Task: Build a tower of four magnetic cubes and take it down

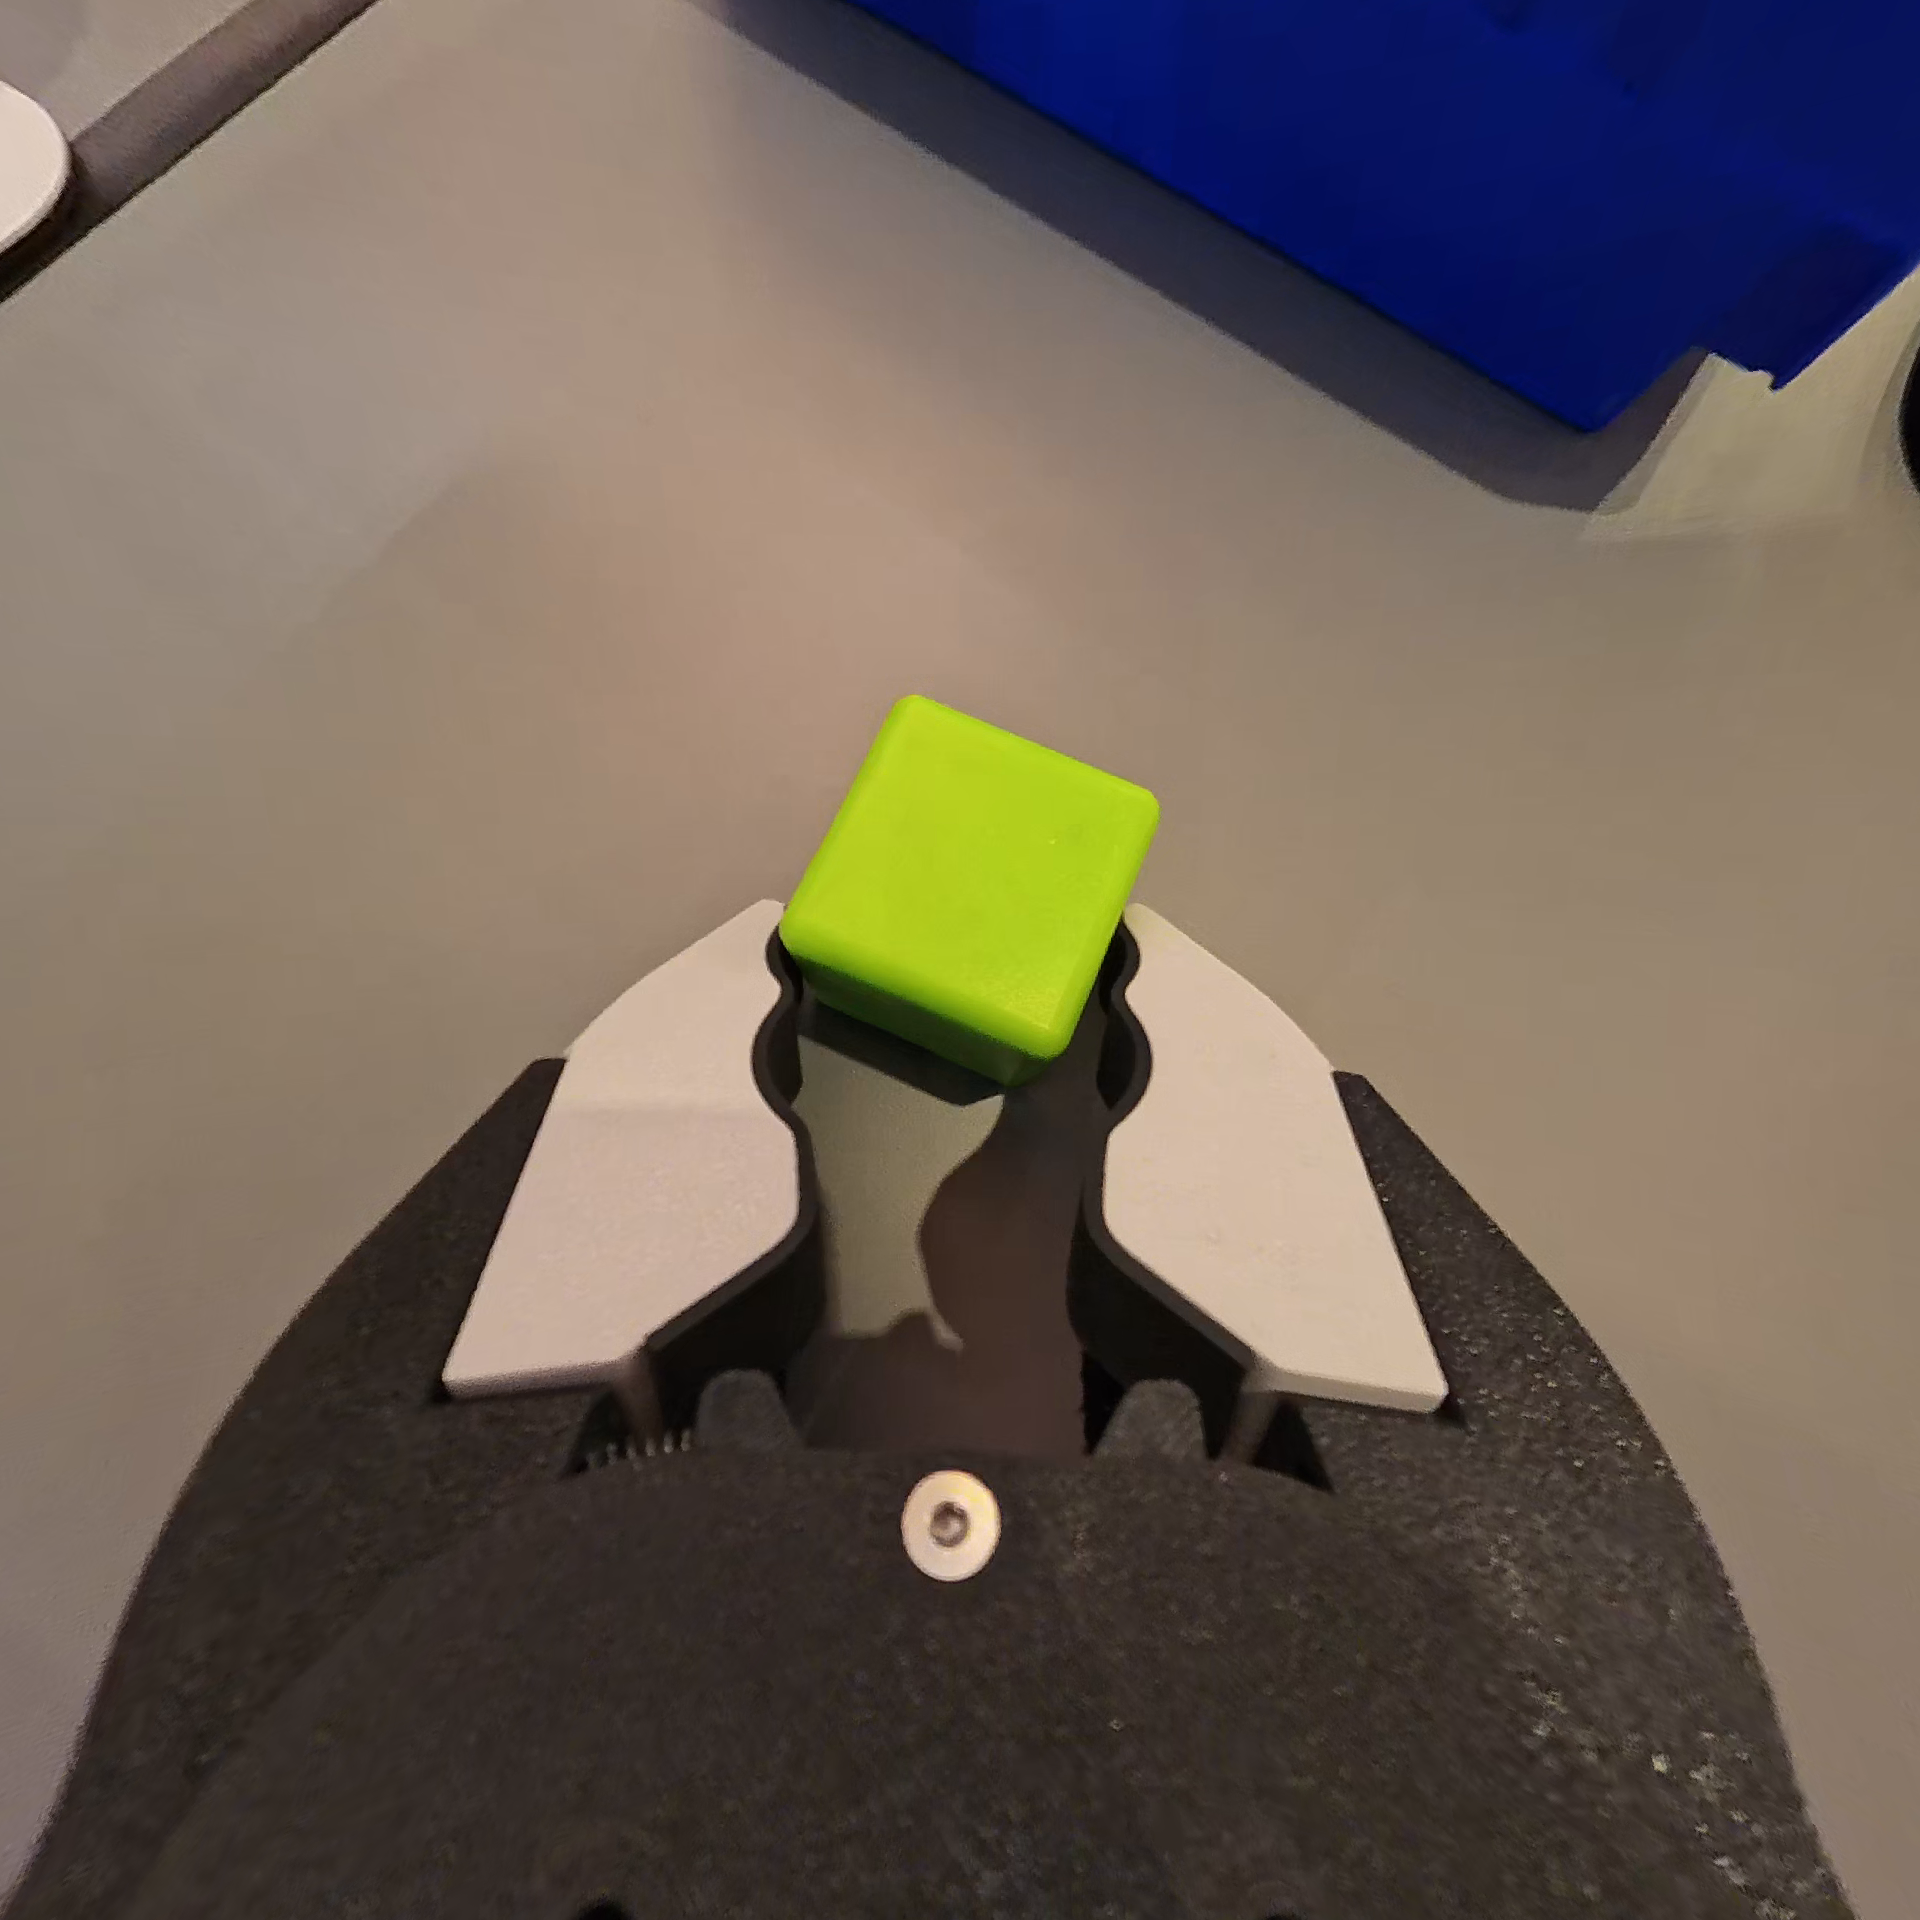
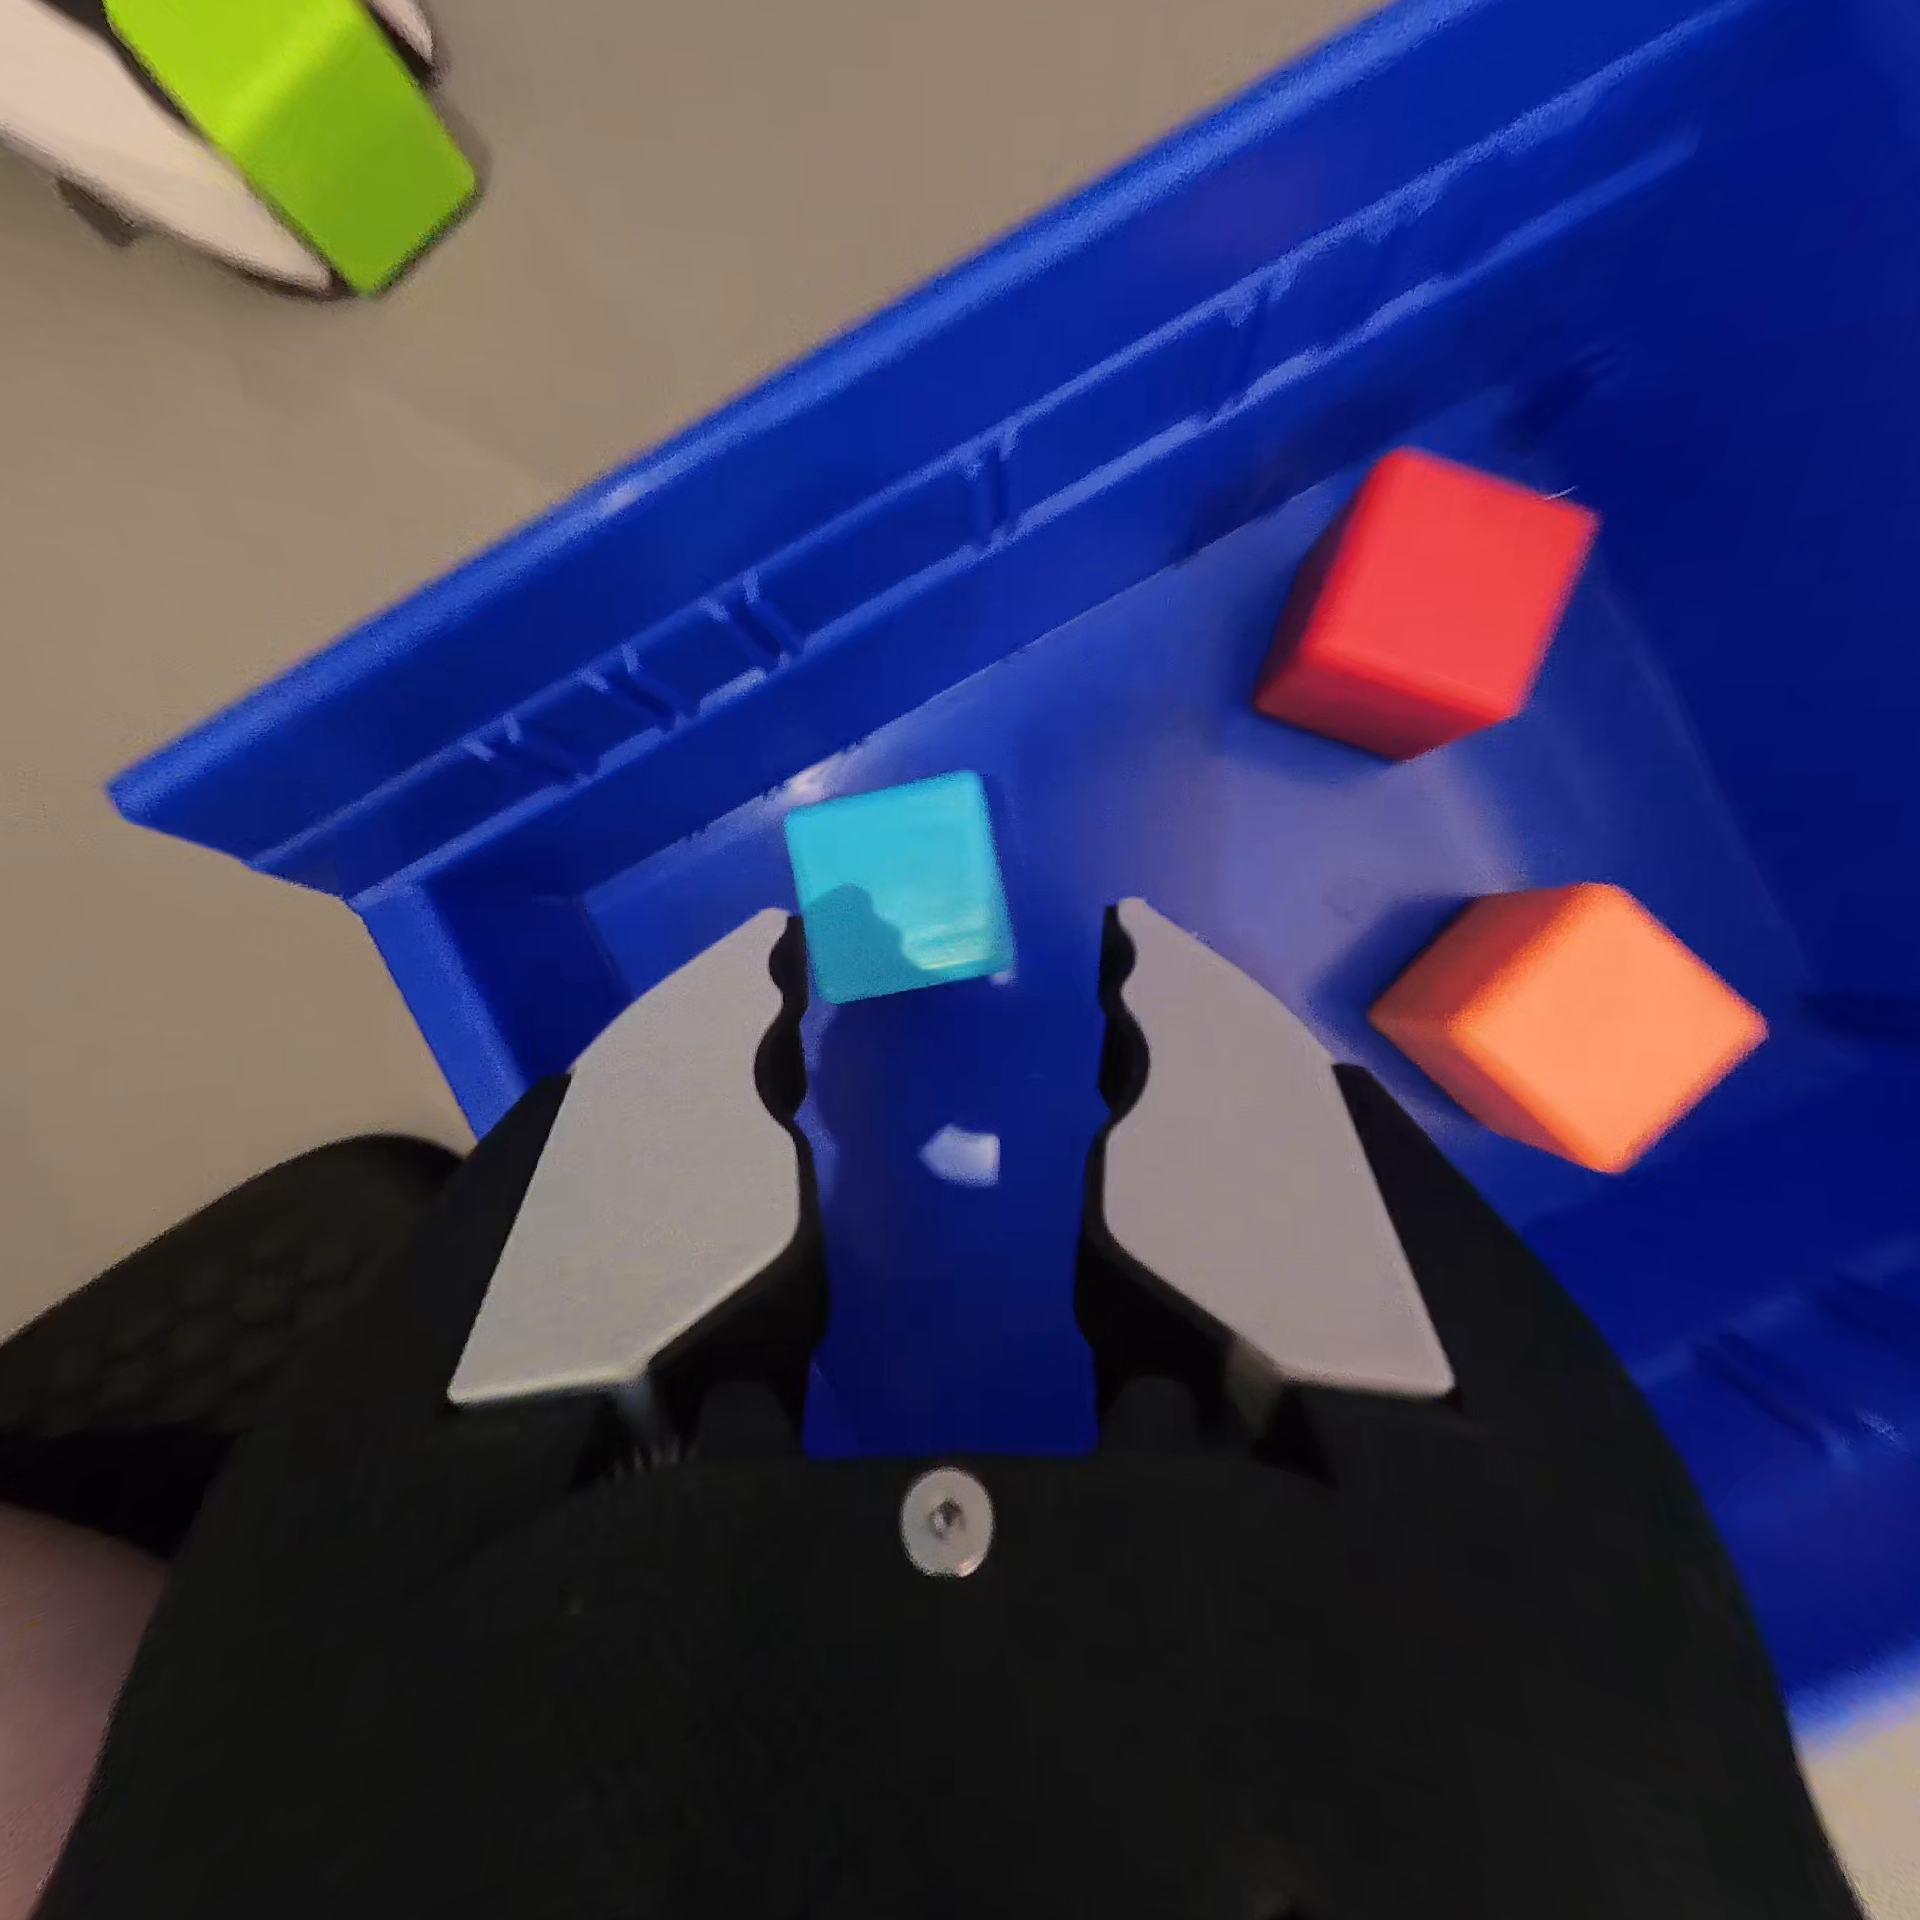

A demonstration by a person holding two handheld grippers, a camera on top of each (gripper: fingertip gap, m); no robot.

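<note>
Right wrist view only: right claw (image 2: 951, 935) gapes empty over the blue bin (image 2: 727, 665) holding cyan cube (image 2: 899, 883), red cube (image 2: 1423, 603) and orange cube (image 2: 1569, 1023). Left wrist view: left claw (image 1: 956, 935) grips green cube (image 1: 966, 883) above the bench (image 1: 416, 623).

We saw a green cube (image 1: 966, 894) of smooth, matt plastic with softly rounded edges. The left gripper (image 1: 956, 935) had a grainy, rough black body, smooth matt grey finger plates, and one shiny metal screw (image 1: 951, 1525). The table (image 1: 416, 520) looked smooth, grey and faintly satin. The blue bin (image 2: 1039, 468) was glossy moulded plastic, catching highlights. Inside it, the cyan cube (image 2: 899, 883), red cube (image 2: 1423, 603) and orange cube (image 2: 1569, 1023) looked like matt plastic.
</note>
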